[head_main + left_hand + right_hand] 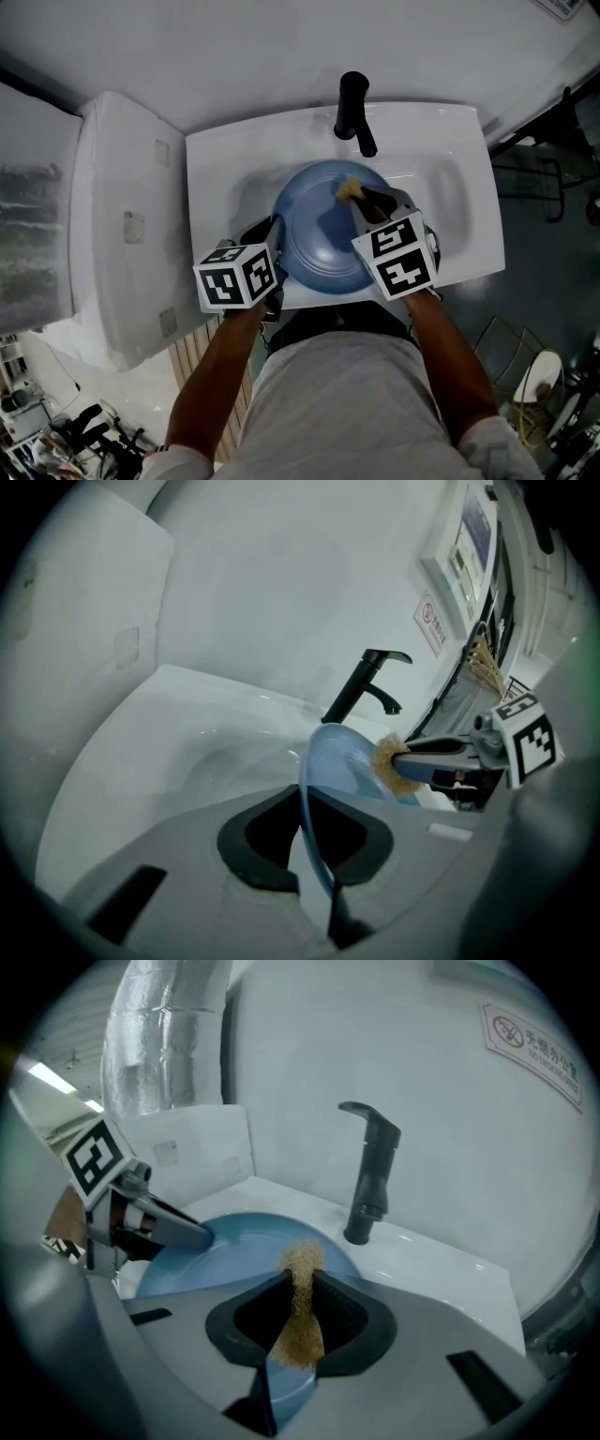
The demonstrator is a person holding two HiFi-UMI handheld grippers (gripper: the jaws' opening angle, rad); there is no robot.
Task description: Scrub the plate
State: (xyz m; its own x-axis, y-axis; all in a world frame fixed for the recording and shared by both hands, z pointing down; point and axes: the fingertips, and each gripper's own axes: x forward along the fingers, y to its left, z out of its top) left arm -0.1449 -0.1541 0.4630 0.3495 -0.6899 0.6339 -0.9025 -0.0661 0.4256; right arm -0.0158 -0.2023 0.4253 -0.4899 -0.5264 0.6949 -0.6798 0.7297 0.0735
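The jaws of the left gripper point(309, 829) are clamped on the rim of the blue plate point(345, 761). They hold it tipped up on edge over the basin of the white sink point(225, 159), right below the black faucet point(370, 1171). The right gripper point(300, 1283) has its jaws pinched tight on a tan scrub sponge point(298, 1335), whose tip sits on the plate's inner face near the far rim. The only writing is a red wall sign point(534, 1040) with a crossed circle and Chinese characters, too small for me to read.
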